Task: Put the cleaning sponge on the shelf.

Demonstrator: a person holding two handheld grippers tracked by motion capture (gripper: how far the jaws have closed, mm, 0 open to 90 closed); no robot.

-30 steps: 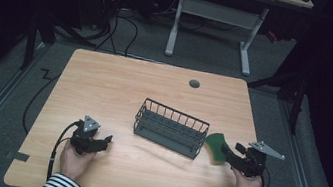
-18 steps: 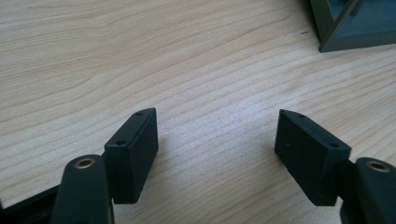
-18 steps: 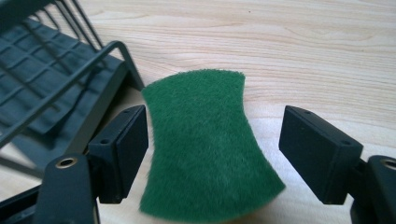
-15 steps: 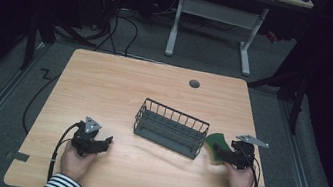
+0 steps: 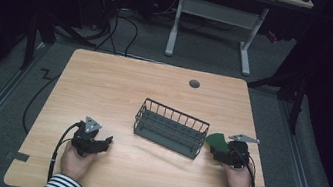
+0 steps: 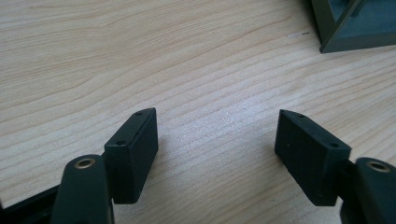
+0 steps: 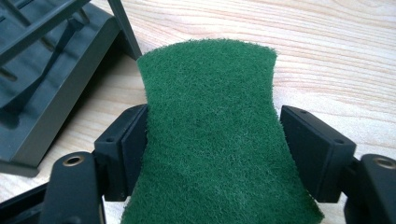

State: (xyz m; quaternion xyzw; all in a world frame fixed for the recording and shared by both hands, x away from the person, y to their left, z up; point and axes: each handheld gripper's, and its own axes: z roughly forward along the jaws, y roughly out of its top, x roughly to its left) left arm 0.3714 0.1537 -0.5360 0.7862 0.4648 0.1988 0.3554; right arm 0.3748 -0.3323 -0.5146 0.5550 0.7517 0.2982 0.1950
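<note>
My right gripper has its jaws closed in on a green scouring pad, one jaw on each long edge; the pad waists inward where they press, so it is soft and springy, not stiff. I judge it very light, with a coarse fibrous face that should grip well against the pads and is unlikely to slip or be damaged. Hold point: mid-length across the narrow width, as now; a harder squeeze would only fold it. In the high view the pad sits at lower right of centre, just beside the right end of the dark wire basket, at my right gripper. My left gripper is wide open with nothing between the jaws, bare wood beneath; in the high view it rests at lower left, well apart from the basket. Surface: pale wood-grain table, flat, with a round grommet at upper centre. Room: dark, grey floor, cables at upper left, a white-legged desk along the top of the frame.
</note>
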